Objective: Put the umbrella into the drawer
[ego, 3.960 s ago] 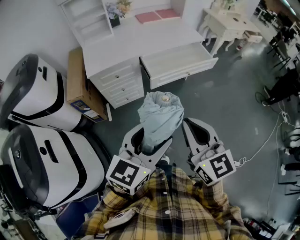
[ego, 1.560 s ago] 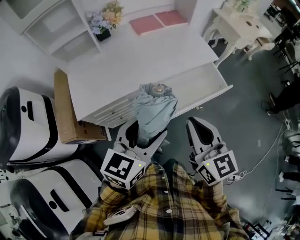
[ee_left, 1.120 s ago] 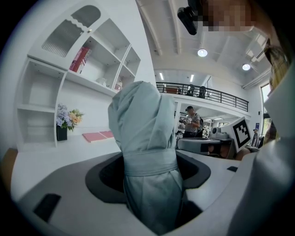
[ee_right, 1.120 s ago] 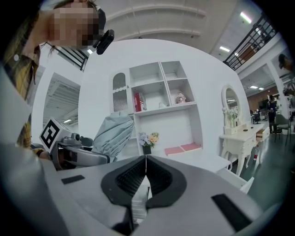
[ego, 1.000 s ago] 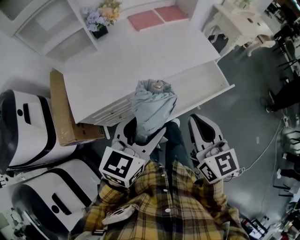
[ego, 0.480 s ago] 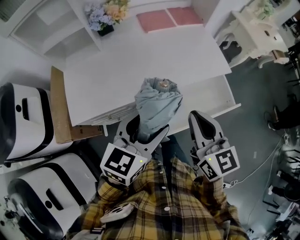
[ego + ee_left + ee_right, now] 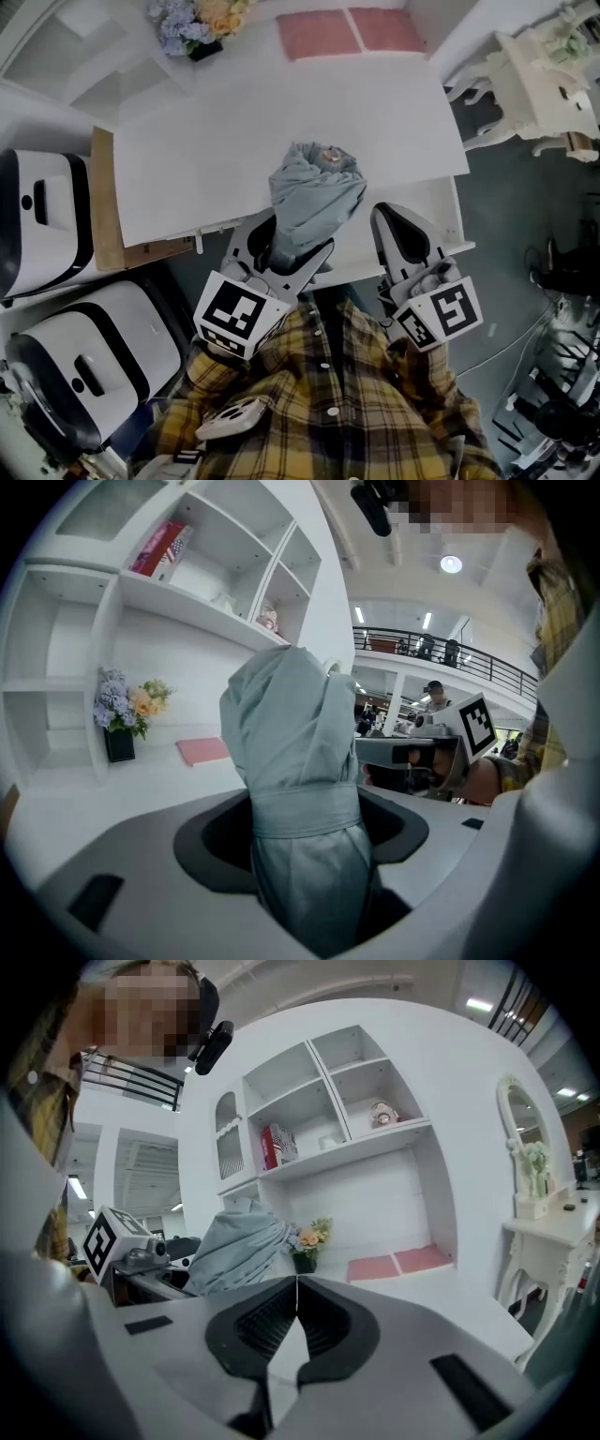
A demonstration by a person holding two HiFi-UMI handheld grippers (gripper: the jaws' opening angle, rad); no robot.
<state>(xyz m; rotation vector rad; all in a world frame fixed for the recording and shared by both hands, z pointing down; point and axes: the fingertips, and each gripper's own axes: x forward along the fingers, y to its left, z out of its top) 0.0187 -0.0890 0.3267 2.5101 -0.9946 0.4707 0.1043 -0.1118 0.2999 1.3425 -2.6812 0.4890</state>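
The pale blue folded umbrella [image 7: 314, 187] stands upright between the jaws of my left gripper [image 7: 285, 247], which is shut on its lower part. In the left gripper view the umbrella [image 7: 298, 761] fills the middle, its strap pinched in that gripper [image 7: 306, 855]. The white drawer [image 7: 439, 208] is pulled out from under the desk top [image 7: 262, 122], just right of the umbrella. Beside the umbrella, my right gripper [image 7: 394, 219] hangs over the drawer, shut and holding nothing. The right gripper view shows its jaws [image 7: 295, 1288] pressed together, with the umbrella [image 7: 239, 1249] off to the left.
A flower pot [image 7: 191, 21] and pink mats [image 7: 349, 30] lie at the desk's back, under open shelves [image 7: 323, 1110]. A cardboard box [image 7: 101, 202] and two white-and-black machines [image 7: 37, 220] [image 7: 89, 361] stand left. A small white dressing table [image 7: 544, 75] is right.
The person has stepped up to the desk, so the desk top and drawer now lie right under both grippers. The umbrella stays held in the left gripper; the right stays shut.
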